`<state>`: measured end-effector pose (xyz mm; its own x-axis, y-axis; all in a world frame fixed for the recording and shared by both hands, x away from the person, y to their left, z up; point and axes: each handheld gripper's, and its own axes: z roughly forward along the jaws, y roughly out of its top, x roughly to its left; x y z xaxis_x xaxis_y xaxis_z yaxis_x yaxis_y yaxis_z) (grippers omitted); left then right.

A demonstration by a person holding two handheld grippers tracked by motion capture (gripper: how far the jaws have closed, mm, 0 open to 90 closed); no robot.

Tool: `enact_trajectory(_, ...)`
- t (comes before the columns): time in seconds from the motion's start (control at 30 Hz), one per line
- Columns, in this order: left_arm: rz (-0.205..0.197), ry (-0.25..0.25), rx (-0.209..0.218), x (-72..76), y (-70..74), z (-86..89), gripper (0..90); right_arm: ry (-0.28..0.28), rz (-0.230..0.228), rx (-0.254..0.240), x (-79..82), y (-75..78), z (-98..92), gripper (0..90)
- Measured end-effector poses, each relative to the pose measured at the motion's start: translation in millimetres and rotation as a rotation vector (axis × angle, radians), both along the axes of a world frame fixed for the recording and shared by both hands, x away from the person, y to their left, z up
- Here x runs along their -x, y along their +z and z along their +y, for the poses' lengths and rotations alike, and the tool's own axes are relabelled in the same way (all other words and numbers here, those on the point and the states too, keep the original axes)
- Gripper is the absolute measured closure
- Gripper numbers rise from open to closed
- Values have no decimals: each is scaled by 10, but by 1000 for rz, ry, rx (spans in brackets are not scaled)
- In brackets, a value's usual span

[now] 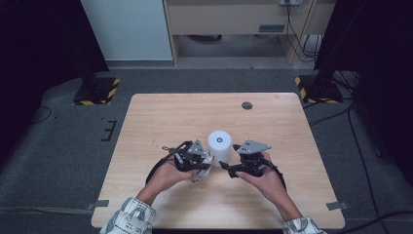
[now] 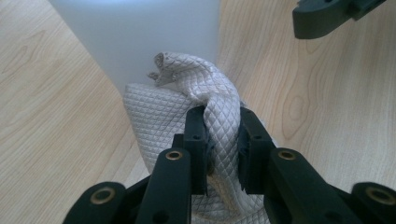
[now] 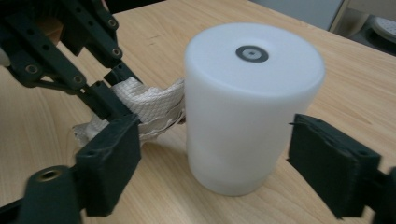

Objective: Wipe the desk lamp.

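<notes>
Two grippers work at the near middle of a light wooden table (image 1: 146,126), one in each of the person's hands.

Item 1: left gripper (image 2: 223,140). Jaws clenched on a bunched fold of white quilted cloth (image 2: 187,107). In the high view this gripper (image 1: 207,161) sits just left of the cylinder, with the cloth (image 1: 203,168) hanging from it and reaching down to the tabletop. The far end of the cloth touches the cylinder's side low down.

Item 2: right gripper (image 3: 212,172). Jaws spread wide, one pad to each side of the cylinder's lower part, with a gap visible between each pad and the wall; nothing grasped. In the high view it (image 1: 228,166) lies just right of the cylinder.

Item 3: white cylinder (image 3: 252,107), matte, standing upright on the table between the two grippers (image 1: 219,144). Flat top with a small dark ring at its centre.

Item 4: table fittings. One round dark grommet (image 1: 247,105) toward the far edge, well apart from the work.

Item 5: person's sleeves (image 1: 129,214), patterned, entering from the near edge.
</notes>
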<state>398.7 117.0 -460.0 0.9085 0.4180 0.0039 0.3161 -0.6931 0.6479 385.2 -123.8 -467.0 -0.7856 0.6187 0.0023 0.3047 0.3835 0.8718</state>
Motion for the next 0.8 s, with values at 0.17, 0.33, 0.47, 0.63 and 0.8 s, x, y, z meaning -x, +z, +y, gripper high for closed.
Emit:
enact_trajectory(0.17,2,13,-1,-13,1,38,757,-32,2,-16,-140,64,44,80)
enact_trajectory(0.33,4,14,1,-12,-9,42,757,-42,17,-11,-285,98,125,69)
enact_trajectory(0.47,6,16,4,-6,-23,59,757,-45,29,15,-419,95,208,65)
enact_trajectory(0.63,9,21,5,2,-39,91,757,-22,50,33,-524,54,288,65)
enact_trajectory(0.8,6,23,13,24,-24,139,757,4,51,54,-533,62,320,91)
